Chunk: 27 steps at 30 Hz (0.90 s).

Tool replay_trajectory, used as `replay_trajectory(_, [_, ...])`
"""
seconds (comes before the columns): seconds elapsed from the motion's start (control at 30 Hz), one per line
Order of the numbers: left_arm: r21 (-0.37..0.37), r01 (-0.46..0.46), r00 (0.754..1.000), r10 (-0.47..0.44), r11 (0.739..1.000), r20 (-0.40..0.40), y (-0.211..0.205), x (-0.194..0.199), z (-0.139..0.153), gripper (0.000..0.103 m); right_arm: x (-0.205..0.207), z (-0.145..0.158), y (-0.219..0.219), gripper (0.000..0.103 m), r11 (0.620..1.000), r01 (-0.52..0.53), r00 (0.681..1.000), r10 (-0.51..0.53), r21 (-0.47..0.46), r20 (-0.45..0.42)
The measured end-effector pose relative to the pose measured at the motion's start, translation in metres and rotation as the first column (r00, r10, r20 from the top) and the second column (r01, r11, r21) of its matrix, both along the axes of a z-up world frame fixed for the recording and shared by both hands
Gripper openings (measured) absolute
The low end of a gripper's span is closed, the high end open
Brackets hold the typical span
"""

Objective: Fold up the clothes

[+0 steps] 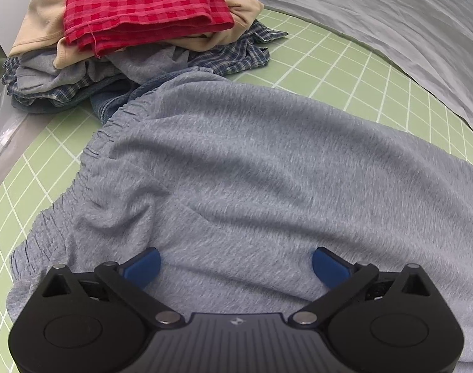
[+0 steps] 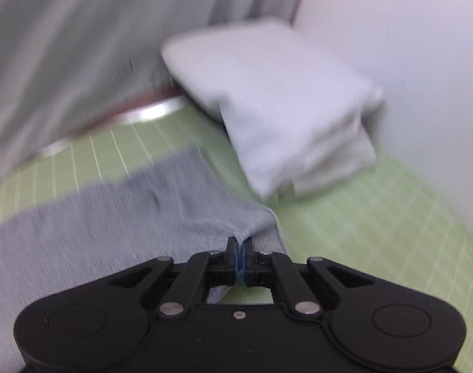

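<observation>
Grey sweat shorts (image 1: pixel 252 168) with a gathered elastic waistband lie spread on the green grid mat (image 1: pixel 345 65). My left gripper (image 1: pixel 236 264) hovers just over the cloth near the waist, its blue-padded jaws wide open with only flat fabric below them. In the blurred right wrist view, my right gripper (image 2: pixel 239 256) is shut on a corner of the same grey shorts (image 2: pixel 127 211), lifting that edge into a small peak off the mat (image 2: pixel 376 233).
A heap of unfolded clothes lies at the mat's far left: a red checked cloth (image 1: pixel 137 9), a beige garment (image 1: pixel 40 18), a blue plaid shirt (image 1: pixel 236 52). A folded white stack (image 2: pixel 283 105) sits near the white wall (image 2: pixel 407 46). Grey sheeting (image 1: pixel 376 15) borders the mat.
</observation>
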<state>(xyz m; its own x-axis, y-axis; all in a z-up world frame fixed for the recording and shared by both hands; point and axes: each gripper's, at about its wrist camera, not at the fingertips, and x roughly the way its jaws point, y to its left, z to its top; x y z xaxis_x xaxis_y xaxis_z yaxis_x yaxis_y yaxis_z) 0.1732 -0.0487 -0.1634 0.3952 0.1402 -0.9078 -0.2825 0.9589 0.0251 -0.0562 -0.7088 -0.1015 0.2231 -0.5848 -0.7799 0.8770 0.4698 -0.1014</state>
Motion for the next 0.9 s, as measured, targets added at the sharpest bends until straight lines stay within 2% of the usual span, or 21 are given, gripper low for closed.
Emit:
replay_trajectory(0.07, [-0.001, 0.0, 1.0, 0.0, 1.0, -0.006, 0.0, 0.001, 0.0, 0.103, -0.008, -0.011, 0.001, 0.015, 0.999, 0.023, 0.999, -0.022, 0.034, -0.032])
replay_trajectory(0.13, [-0.002, 0.0, 1.0, 0.0, 1.0, -0.01, 0.001, 0.001, -0.001, 0.103, -0.009, -0.009, 0.003, 0.039, 1.0, 0.024, 1.0, -0.024, 0.005, -0.017])
replay_trajectory(0.17, [-0.003, -0.001, 1.0, 0.001, 1.0, -0.012, 0.001, 0.002, -0.001, 0.103, -0.008, -0.006, 0.002, 0.043, 1.0, 0.021, 1.0, -0.021, -0.011, 0.002])
replay_trajectory(0.33, [-0.003, -0.009, 1.0, 0.009, 1.0, -0.015, 0.001, 0.002, -0.003, 0.103, 0.021, 0.005, -0.022, 0.05, 0.999, -0.038, 0.992, 0.038, -0.001, 0.124])
replay_trajectory(0.43, [-0.003, -0.014, 1.0, 0.014, 1.0, -0.018, 0.001, 0.002, -0.003, 0.103, 0.047, -0.003, -0.046, 0.057, 0.995, -0.095, 0.98, 0.087, 0.036, 0.178])
replay_trajectory(0.6, [-0.004, -0.022, 0.999, 0.022, 1.0, -0.023, 0.001, 0.003, -0.003, 0.103, 0.089, -0.025, -0.082, 0.074, 0.988, -0.146, 0.978, 0.136, 0.05, 0.157])
replay_trajectory(0.67, [-0.005, -0.026, 0.999, 0.026, 1.0, -0.024, 0.001, 0.003, -0.003, 0.103, 0.101, -0.036, -0.096, 0.074, 0.986, -0.149, 0.979, 0.137, 0.072, 0.148])
replay_trajectory(0.73, [-0.005, -0.029, 0.999, 0.029, 1.0, -0.026, 0.001, 0.003, -0.004, 0.103, 0.109, -0.04, -0.104, 0.079, 0.988, -0.148, 0.978, 0.139, 0.05, 0.159])
replay_trajectory(0.83, [-0.005, -0.034, 0.999, 0.034, 0.999, -0.027, 0.001, 0.003, -0.003, 0.103, 0.115, -0.043, -0.111, 0.079, 0.988, -0.15, 0.981, 0.147, 0.022, 0.124])
replay_trajectory(0.9, [-0.005, -0.037, 0.999, 0.037, 0.999, -0.026, 0.001, 0.004, -0.003, 0.103, 0.116, -0.044, -0.112, 0.073, 0.987, -0.162, 0.979, 0.162, -0.005, 0.122])
